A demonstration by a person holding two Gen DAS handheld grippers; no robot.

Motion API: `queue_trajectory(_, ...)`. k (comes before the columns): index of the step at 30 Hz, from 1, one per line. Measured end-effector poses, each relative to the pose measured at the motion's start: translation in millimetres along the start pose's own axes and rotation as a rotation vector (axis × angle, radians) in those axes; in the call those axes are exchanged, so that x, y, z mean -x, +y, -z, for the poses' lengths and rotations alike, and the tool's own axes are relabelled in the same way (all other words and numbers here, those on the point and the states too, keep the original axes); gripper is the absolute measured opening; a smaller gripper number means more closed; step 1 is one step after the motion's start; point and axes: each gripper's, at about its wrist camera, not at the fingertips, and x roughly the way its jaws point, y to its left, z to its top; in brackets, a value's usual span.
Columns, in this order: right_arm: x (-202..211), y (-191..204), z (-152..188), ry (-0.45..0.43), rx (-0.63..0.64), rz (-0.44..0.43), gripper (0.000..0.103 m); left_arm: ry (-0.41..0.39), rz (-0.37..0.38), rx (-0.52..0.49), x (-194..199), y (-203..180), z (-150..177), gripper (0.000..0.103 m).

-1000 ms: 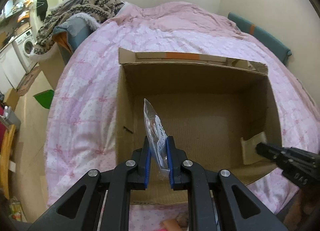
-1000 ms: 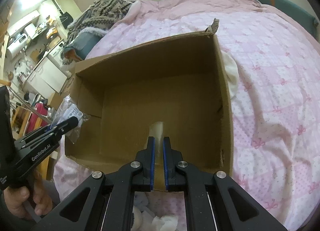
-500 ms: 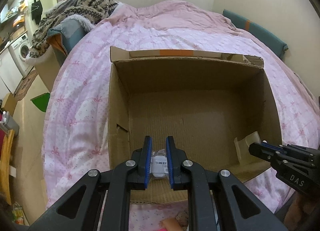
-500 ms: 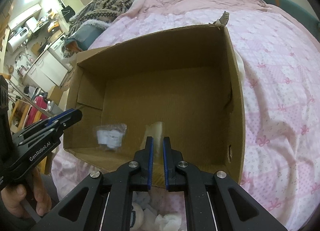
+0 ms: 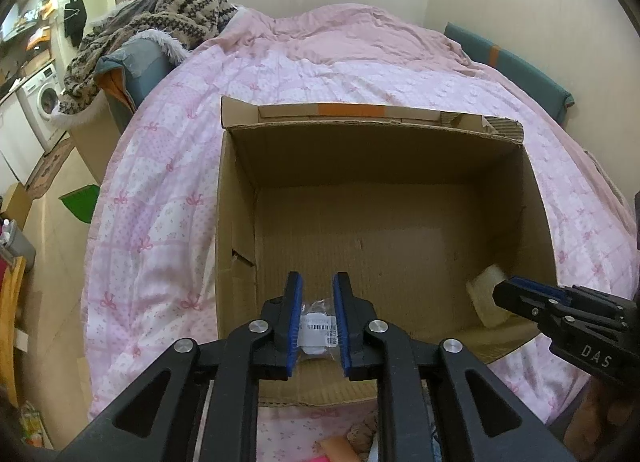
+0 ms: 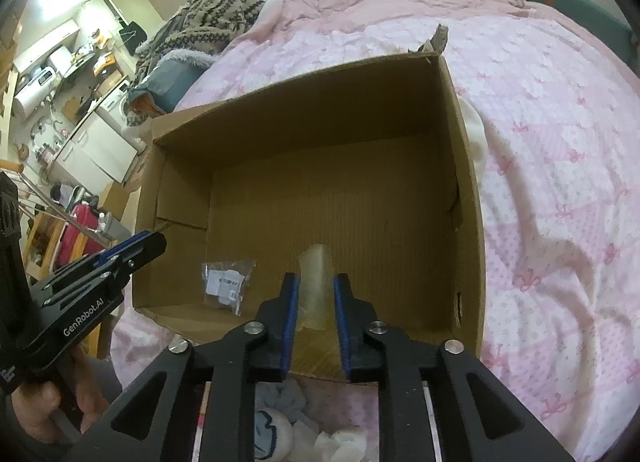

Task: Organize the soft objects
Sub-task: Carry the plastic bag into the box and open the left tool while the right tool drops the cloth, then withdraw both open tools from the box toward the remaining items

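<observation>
Two items in corrugated cardboard box (image 6: 460, 165): crinkly plastic bag (image 6: 227, 282), tape roll (image 6: 316, 286).

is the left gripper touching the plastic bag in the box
Apart. The right wrist view shows the bag lying on the box floor, clear of the open left gripper.

Both grippers' fingers (image 5: 295, 316) parted.

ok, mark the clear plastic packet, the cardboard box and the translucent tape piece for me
clear plastic packet (image 6: 228, 282), right wrist view, on its white barcode label
brown cardboard box (image 5: 380, 153), left wrist view, on its far inner wall
translucent tape piece (image 6: 316, 282), right wrist view, on its middle
</observation>
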Motion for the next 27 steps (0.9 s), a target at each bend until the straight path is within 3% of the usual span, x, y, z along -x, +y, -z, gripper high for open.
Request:
queue_trajectory(3,3.5,-2.2,-1.6,-0.021,-0.013,0.001,0.052,-0.012,0.001,0.004,2.9,-0.3,0.1,0.032)
queue_trajectory(4,4.8,-3.2,-2.5,-0.034,-0.020,0.005,0.069,-0.018,-0.002,0.005,4.4,-0.2,-0.1,0.044)
queue_trajectory(5,7.0,-3.8,-3.4,-0.049,-0.025,0.012,0.071,-0.030,-0.006,0.007,7.0,-0.6,-0.4,0.057)
queue_trajectory(7,9.6,-5.7,-5.3,-0.057,-0.035,0.011,0.071,-0.053,-0.010,0.005,12.2,-0.8,-1.2,0.068)
queue_trajectory(8,10.3,-7.3,-6.0,-0.059,-0.045,0.009,0.071,-0.066,-0.010,0.004,15.3,-1.4,-1.6,0.068)
queue_trajectory(27,38.1,-7.2,1.9,-0.086,-0.080,-0.006,0.071,-0.067,-0.040,0.043,42.8,16.0,2.7,0.069)
